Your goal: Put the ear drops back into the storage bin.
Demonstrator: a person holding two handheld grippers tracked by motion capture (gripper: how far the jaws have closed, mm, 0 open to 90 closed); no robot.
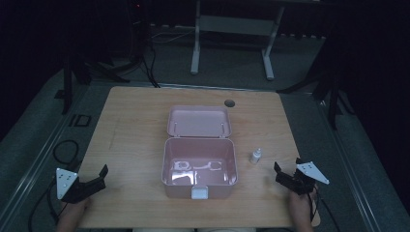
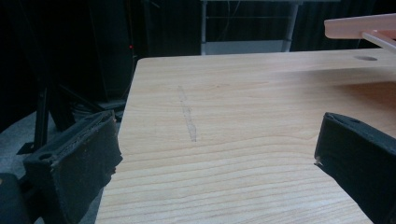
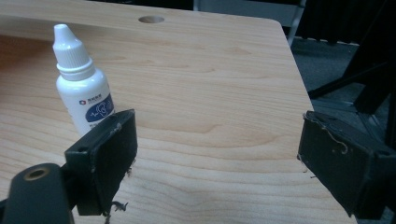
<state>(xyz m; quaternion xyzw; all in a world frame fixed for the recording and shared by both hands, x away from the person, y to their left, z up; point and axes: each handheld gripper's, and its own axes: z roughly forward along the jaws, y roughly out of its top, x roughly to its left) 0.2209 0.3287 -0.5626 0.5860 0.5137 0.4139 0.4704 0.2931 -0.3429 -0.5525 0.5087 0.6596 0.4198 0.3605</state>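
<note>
In the high view, a pink storage box [image 1: 199, 169] stands open in the middle of the wooden table [image 1: 130, 125], and a small white dropper bottle [image 1: 256, 155] stands upright to its right, not yet picked up. The left gripper [image 1: 95, 180] and the right gripper [image 1: 283, 173] rest near the front corners.

In the left gripper view, the jaws are spread with nothing between them.

In the right gripper view, the jaws are also spread wide, and the bottle [image 3: 83, 91] stands just beyond the left jaw. Its blue label is too small to read. I judge the work has hardly begun.

Dim, dark surroundings (gripper views sharper), slight glare.
</note>
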